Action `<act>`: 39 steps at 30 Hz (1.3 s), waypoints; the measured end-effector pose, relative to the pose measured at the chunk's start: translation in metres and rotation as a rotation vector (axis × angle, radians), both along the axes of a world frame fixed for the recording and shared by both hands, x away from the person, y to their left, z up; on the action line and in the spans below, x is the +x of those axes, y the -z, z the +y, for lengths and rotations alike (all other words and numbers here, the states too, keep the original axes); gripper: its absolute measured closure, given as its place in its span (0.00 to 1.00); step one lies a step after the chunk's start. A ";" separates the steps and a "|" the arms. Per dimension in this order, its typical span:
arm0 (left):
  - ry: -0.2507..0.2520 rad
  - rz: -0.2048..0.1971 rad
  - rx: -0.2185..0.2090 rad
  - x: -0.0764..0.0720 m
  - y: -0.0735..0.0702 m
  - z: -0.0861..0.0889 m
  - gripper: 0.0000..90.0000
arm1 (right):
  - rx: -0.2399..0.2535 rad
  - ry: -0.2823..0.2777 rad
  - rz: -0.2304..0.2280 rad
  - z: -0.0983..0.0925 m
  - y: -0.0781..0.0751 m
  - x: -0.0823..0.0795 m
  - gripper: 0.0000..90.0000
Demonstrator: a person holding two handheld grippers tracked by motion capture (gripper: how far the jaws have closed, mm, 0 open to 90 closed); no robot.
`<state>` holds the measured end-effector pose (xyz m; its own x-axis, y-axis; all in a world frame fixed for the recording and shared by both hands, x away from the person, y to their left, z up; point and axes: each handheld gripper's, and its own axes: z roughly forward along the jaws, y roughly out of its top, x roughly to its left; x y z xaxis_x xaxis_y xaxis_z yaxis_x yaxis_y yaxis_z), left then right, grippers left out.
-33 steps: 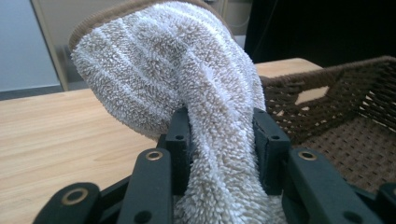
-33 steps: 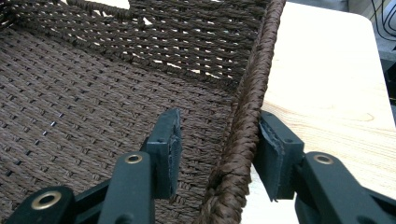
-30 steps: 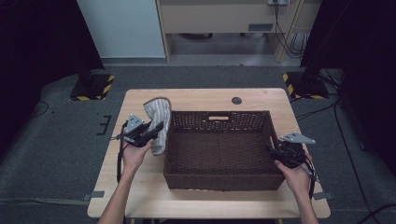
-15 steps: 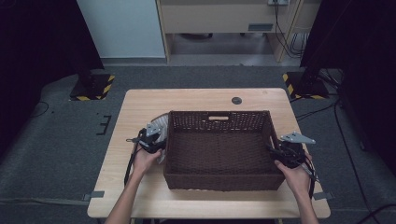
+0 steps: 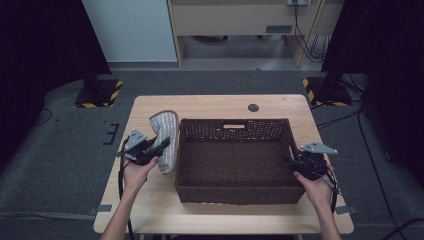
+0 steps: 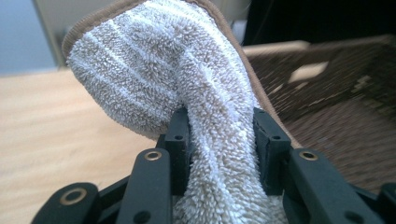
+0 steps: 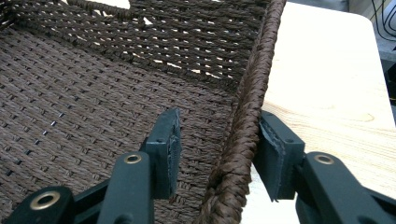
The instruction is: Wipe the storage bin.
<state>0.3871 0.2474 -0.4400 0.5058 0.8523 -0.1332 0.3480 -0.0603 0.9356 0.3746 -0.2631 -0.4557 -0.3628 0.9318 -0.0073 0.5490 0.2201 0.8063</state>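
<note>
A grey-and-white striped towel (image 5: 166, 134) with brown trim hangs just left of the dark woven basket (image 5: 235, 121). My left gripper (image 5: 157, 147) is shut on it, and in the left gripper view the towel (image 6: 187, 84) is bunched between both pads of that gripper (image 6: 219, 128); the basket (image 6: 336, 93) lies behind, to the right. My right gripper (image 5: 292, 162) straddles the basket's right rim. In the right gripper view the braided rim (image 7: 252, 93) runs between the jaws of the right gripper (image 7: 217, 135); the outer pad lies against it and the inner pad stands apart from the wall.
The basket takes up the middle and right of the wooden table (image 5: 220, 105). A small black round cap (image 5: 253, 107) sits in the tabletop behind the basket. Two dark stands with yellow-black bases (image 5: 100, 95) stand on the floor beyond the table's corners.
The left hand swung the towel in against the basket's left wall, then drew it back out to the left and slightly up. The right hand has not moved.
</note>
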 end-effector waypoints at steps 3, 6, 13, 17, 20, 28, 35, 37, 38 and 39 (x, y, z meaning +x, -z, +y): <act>0.026 0.017 0.020 -0.006 0.004 -0.010 0.70 | -0.002 -0.003 0.004 0.000 0.000 -0.001 0.60; 0.031 0.029 0.038 -0.007 0.013 -0.015 0.70 | -0.003 -0.004 0.004 0.000 0.000 -0.001 0.60; 0.025 0.145 0.093 -0.002 0.043 -0.015 0.70 | -0.002 -0.004 0.005 0.000 0.000 -0.001 0.60; 0.021 0.185 0.140 0.002 0.059 -0.018 0.70 | -0.004 -0.004 0.002 0.000 0.000 -0.001 0.60; 0.027 0.223 0.190 0.004 0.068 -0.019 0.70 | -0.002 -0.006 0.006 0.000 0.000 -0.001 0.60; -0.001 0.224 0.174 0.000 0.063 -0.009 0.70 | 0.000 -0.003 0.004 0.000 0.001 -0.001 0.60; -0.005 0.081 0.033 -0.020 0.015 0.006 0.70 | 0.000 -0.003 0.003 0.000 0.000 -0.001 0.60; 0.008 0.060 0.017 -0.028 0.005 0.007 0.70 | 0.000 -0.005 0.005 0.000 0.000 -0.001 0.60; 0.019 0.065 0.005 -0.032 0.002 0.006 0.70 | 0.001 -0.006 0.004 0.000 0.000 -0.001 0.60; 0.038 0.076 0.017 -0.041 0.001 0.002 0.70 | 0.007 -0.004 0.002 0.000 -0.001 -0.002 0.59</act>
<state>0.3464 0.2492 -0.4413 0.5267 0.8353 -0.1578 0.4149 -0.0905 0.9053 0.3730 -0.2629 -0.4542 -0.3664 0.9304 -0.0004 0.5501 0.2170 0.8065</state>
